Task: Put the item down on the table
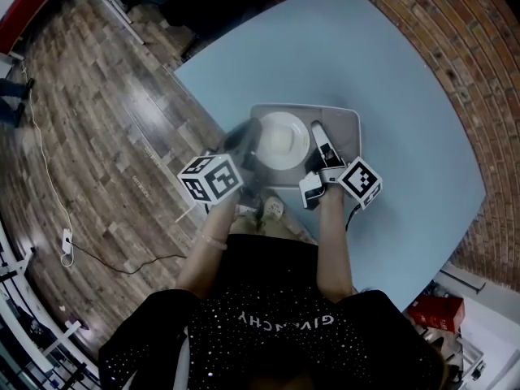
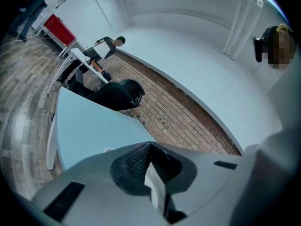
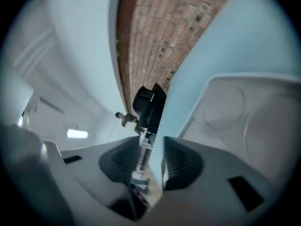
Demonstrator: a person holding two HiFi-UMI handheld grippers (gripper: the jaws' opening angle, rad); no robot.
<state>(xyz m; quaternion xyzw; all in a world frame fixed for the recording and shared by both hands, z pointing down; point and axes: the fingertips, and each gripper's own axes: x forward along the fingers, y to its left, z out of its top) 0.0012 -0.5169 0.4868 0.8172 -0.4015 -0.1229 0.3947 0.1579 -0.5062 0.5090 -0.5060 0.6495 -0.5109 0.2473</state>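
- On the pale blue desk, close to its near edge and right in front of the person, lies a grey tray with rounded corners.
- A white round plate sits inside the tray, towards its left half.
- At the tray's left rim is the left gripper. In its own view its fingers are closed together at the tips, with a thin pale strip pinched between them. That strip looks like the tray's edge, though little of it shows.
- Over the tray's right side is the right gripper, pointing along the rim.
- In the right gripper view the black ribbed fingers stand apart with a clear gap. Nothing is caught between them, and only the far room shows through the gap.
- That same view shows the tray just to the right of the open fingers, with a shallow round hollow pressed into it.
- Beyond the desk's far corner stands a black chair, on brick paving.
- Wooden floor runs along the desk's other side.
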